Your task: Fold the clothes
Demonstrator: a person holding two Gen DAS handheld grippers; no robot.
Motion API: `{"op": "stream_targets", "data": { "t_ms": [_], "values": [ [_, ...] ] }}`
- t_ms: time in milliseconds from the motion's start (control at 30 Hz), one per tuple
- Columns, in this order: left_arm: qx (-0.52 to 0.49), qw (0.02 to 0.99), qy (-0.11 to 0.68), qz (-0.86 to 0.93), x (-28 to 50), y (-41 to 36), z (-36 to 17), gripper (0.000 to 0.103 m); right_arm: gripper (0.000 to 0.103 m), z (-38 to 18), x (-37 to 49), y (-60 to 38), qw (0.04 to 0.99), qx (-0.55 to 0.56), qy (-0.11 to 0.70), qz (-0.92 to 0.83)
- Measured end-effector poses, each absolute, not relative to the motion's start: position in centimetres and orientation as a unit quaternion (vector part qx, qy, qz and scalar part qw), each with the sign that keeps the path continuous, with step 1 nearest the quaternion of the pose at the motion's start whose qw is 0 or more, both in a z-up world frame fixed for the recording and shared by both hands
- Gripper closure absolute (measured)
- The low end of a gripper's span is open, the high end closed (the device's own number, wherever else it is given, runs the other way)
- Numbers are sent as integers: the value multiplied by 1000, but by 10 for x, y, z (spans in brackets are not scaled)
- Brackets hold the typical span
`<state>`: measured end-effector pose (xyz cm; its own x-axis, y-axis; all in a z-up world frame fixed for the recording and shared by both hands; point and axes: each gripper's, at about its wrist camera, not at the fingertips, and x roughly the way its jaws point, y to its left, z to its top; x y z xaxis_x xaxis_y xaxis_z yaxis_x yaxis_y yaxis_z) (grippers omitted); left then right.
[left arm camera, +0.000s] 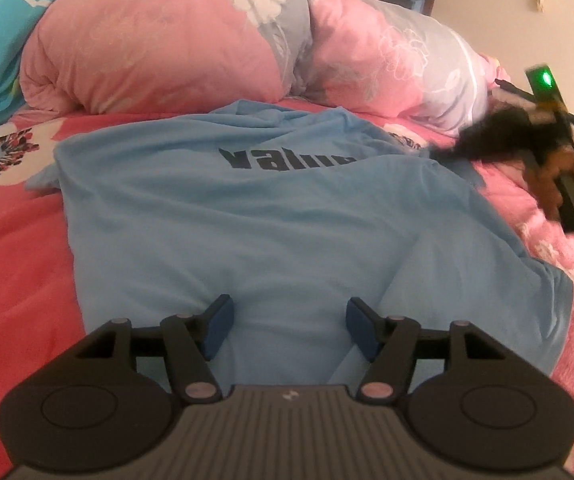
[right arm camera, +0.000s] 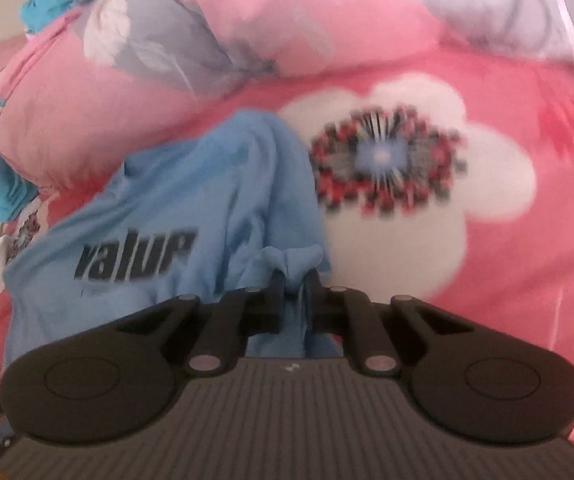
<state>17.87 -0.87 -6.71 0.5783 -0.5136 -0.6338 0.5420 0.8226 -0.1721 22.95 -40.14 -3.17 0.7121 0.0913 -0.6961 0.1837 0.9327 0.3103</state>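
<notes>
On the pink sheet (left arm camera: pixel 19 264), just in front of the rolled quilt (left arm camera: pixel 159 52), lay the blue shirt (left arm camera: pixel 247 216), light and limp, likely to sag and bunch wherever lifted, so best taken at hem or corner. The left gripper (left arm camera: pixel 287 330) hung angled down over the shirt's near edge, jaws apart and empty. The right gripper (right arm camera: pixel 293 296), also tilted down, was clenched on a bunched fold at the shirt's right side.

A bed (left arm camera: pixel 15 264) spread with a pink floral sheet, a bunched pink-and-grey quilt (left arm camera: pixel 175 44) at its head, cream wall (left arm camera: pixel 499 8) behind.
</notes>
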Motion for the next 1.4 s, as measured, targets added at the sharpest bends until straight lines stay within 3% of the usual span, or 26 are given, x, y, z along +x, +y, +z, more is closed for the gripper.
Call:
{"op": "stream_targets", "data": {
  "t_ms": [333,600,700,800,867,900,1133,1400],
  "values": [
    [16,886,351,-303,181,-5,-67,39,96,16,315,-456,946,131,271,-119],
    [20,886,347,-305,179,-4,-69,39,95,-25,356,-493,931,159,269,-191],
    [20,887,348,-304,178,-5,-68,39,87,-44,357,-512,907,208,309,-197],
    [18,887,349,-302,178,-5,-67,39,72,-40,337,-518,898,225,324,-196],
    [16,887,350,-301,177,-5,-66,39,52,-23,312,-519,904,223,312,-192],
    [15,887,350,-300,177,-5,-66,39,50,-14,297,-519,906,226,305,-187],
    [2,888,355,-293,174,-1,-62,38,50,14,182,-480,882,298,355,-83],
    [-4,892,351,-285,164,9,-59,38,54,-39,87,-399,864,316,391,-23]
  ]
}}
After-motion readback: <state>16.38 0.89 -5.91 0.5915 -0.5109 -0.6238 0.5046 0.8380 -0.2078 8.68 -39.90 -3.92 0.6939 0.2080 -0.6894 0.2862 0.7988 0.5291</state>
